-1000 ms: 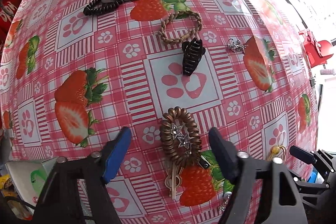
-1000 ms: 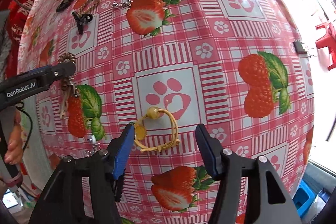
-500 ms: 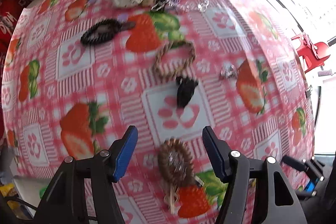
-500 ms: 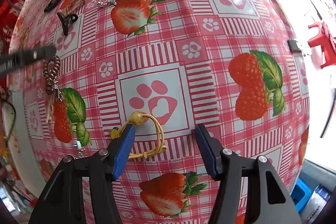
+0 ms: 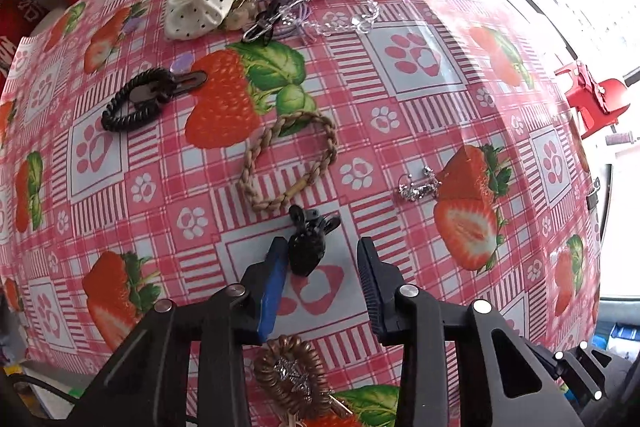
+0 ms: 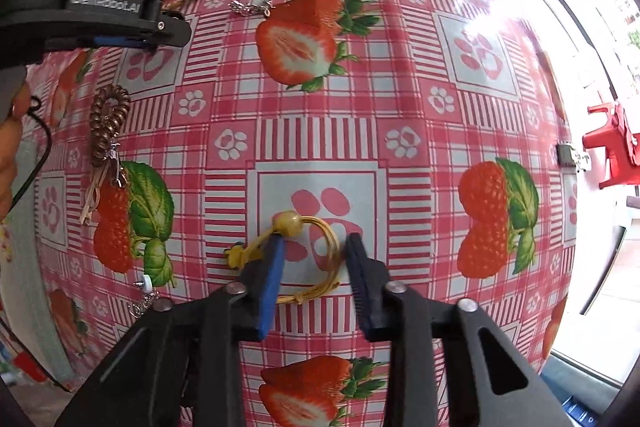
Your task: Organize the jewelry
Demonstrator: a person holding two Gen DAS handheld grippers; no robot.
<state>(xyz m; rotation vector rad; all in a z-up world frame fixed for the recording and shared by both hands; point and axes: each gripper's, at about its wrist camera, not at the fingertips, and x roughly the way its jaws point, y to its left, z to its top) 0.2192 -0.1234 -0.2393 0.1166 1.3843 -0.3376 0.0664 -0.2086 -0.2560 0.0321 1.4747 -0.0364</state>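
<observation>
Both grippers have just been closing. Left gripper (image 5: pixel 322 267): jaws narrowed but a clear gap remains, black claw clip (image 5: pixel 307 247) sits between the fingertips, against the left finger (image 5: pixel 272 291), right finger clear of it, so no grip yet. Clip looks like light, rigid, slick plastic; I'd pinch across the body, not the wings, or it may pop open or squirt out. Right gripper (image 6: pixel 314 259): narrowed around the yellow cord bracelet (image 6: pixel 316 259), loop strands between the fingers, bead (image 6: pixel 287 223) just past the left fingertip; can't tell if the pads bite. Cord is limp and nearly weightless; best taken by bunched strands or at the bead. No box, tray or dish in view, everything lies loose on the tablecloth (image 5: pixel 420 99).
</observation>
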